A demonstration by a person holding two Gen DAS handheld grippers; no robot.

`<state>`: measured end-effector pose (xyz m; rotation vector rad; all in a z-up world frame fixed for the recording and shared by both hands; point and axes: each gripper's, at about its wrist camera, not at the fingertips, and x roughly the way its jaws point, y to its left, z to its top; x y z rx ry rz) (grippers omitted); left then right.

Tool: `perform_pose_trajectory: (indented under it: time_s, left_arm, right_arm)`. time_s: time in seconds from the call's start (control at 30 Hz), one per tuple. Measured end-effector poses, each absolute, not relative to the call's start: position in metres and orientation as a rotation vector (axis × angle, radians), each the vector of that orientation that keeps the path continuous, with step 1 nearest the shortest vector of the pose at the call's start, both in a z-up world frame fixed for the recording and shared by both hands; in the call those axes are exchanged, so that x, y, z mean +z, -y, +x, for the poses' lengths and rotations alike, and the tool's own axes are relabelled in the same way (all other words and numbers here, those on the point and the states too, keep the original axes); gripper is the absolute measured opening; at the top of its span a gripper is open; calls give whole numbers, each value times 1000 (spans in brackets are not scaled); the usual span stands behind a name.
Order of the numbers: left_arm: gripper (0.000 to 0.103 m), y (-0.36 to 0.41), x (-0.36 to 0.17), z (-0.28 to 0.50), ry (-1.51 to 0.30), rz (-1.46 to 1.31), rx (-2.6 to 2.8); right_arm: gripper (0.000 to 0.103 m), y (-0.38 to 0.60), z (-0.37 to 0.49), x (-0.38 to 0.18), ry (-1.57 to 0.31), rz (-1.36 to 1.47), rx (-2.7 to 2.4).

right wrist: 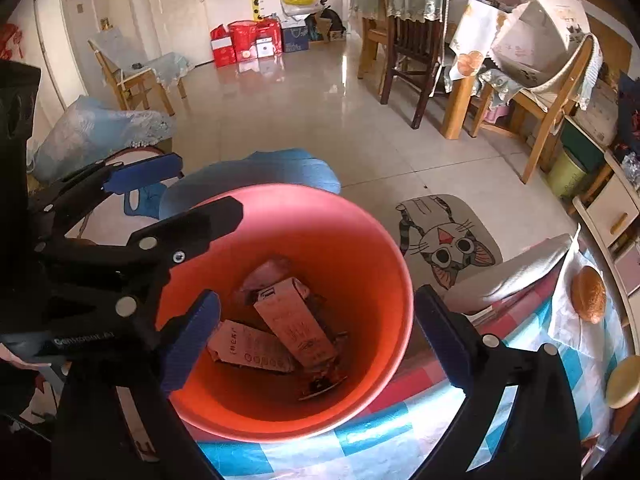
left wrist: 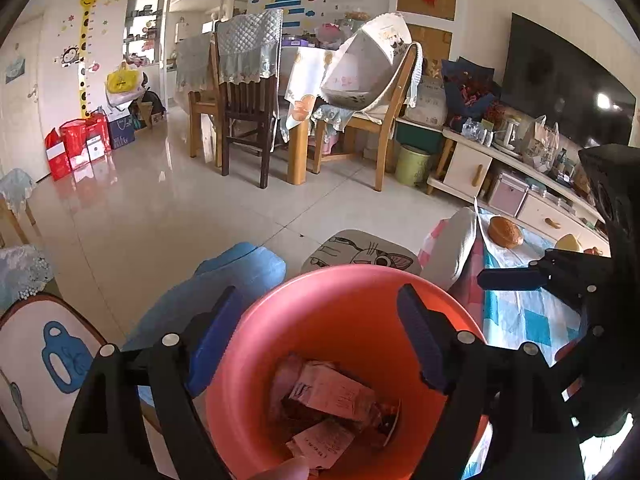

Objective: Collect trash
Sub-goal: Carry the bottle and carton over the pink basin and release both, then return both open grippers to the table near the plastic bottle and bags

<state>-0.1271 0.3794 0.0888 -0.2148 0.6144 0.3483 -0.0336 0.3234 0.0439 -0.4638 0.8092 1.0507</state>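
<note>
Both grippers, left [left wrist: 320,344] and right [right wrist: 316,344], hang released over the orange bin [right wrist: 384,320] holding cartons [right wrist: 296,320]; a bump could tip it off the tabletop [right wrist: 360,440].

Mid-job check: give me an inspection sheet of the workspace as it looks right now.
Surface: table with checked cloth, pink and blue squares.
Job's things: orange bin holding flattened cartons and paper scraps.
Clutter: bread roll on white paper on the cloth.
Grippers: left gripper open over the bin, nothing held; right gripper open over the bin, nothing held.
Cables: nothing seen.
Surroundings: cat-print stool, blue cushion, dining chairs, tiled floor, TV unit.
</note>
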Motion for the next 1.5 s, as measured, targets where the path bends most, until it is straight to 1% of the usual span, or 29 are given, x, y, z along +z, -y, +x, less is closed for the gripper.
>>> perform_pose_trajectory:
  time_s: [0.1, 0.17, 0.33, 0.43, 0.5, 0.53, 0.63, 0.77, 0.93, 1.13, 1.33, 1.4, 1.47, 1.5]
  left_arm:
    - [82, -373, 96, -129, -604, -195, 348]
    - [89, -369, 103, -130, -594, -181, 354]
    - [89, -354, 122, -137, -566, -141, 369]
    - [90, -332, 139, -140, -532, -115, 366]
    - [91, -306, 150, -137, -509, -111, 336]
    - [94, -295, 153, -134, -501, -110, 315]
    - [94, -243, 156, -122, -483, -89, 224]
    - [94, -167, 141, -94, -503, -69, 102]
    - [94, -74, 103, -49, -537, -55, -25]
    - [94, -12, 62, -19, -551, 14, -85]
    - [94, -2, 42, 1, -631, 55, -91]
    - [91, -1, 39, 6, -648, 66, -95]
    - [76, 3, 34, 10, -674, 90, -111]
    - [74, 4, 32, 11, -686, 100, -118]
  right_arm:
    - [98, -304, -30, 53, -799, -423, 1029]
    - [98, -290, -27, 58, -796, -394, 1019]
    - [98, -232, -31, 81, -745, -317, 960]
    - [98, -174, -35, 97, -694, -239, 867]
    - [98, -129, -40, 103, -670, -172, 792]
    - [98, -103, -42, 105, -661, -141, 751]
    - [98, -22, -53, 104, -631, -85, 591]
    - [98, 86, -70, 88, -629, -30, 401]
    - [98, 174, -65, 57, -686, 67, 301]
    - [98, 207, -37, 26, -716, 108, 278]
    - [98, 199, 0, 8, -745, 176, 346]
    - [98, 193, 11, 3, -775, 184, 362]
    - [98, 189, 19, -1, -795, 184, 360]
    - [98, 188, 21, -3, -803, 188, 361]
